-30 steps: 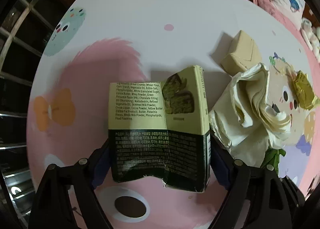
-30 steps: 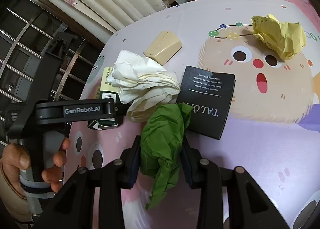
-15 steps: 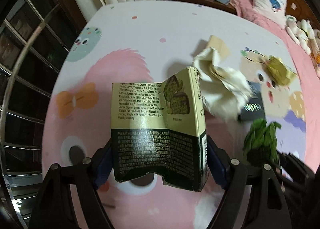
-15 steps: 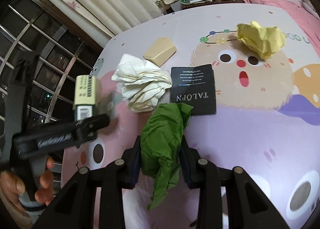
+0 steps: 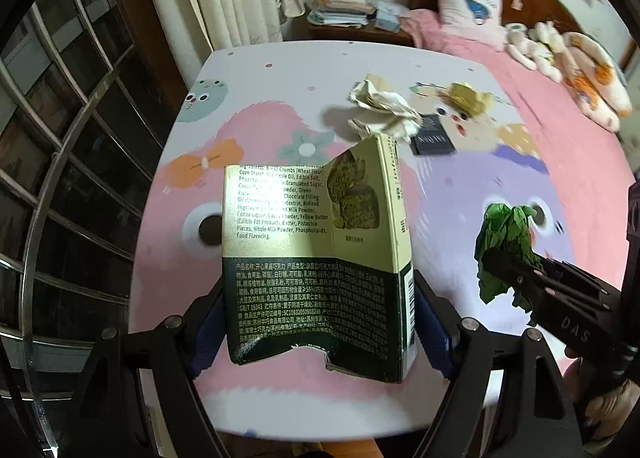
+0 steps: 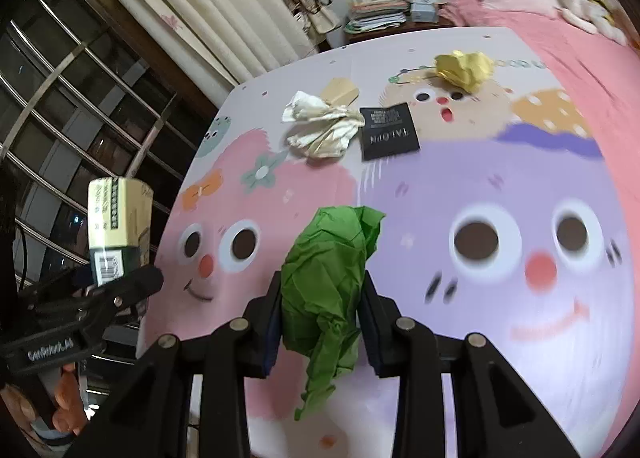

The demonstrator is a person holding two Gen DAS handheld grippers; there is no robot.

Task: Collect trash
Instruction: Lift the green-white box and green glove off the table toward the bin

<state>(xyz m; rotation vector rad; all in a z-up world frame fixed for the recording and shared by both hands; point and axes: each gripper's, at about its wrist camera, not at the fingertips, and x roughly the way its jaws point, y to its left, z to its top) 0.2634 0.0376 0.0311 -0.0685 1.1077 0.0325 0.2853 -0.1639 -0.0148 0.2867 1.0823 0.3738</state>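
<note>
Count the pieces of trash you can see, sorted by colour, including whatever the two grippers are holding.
Green: 2, the crumpled green paper in the right gripper and the green-and-cream snack box in the left gripper
White: 1, the crumpled white paper
Yellow: 1, the crumpled yellow paper
Black: 1, the black card
Tan: 1, the small tan box
Total: 6

Near half of sheet (image 6: 500,186) free; trash cluster (image 6: 320,130) far end.
</note>
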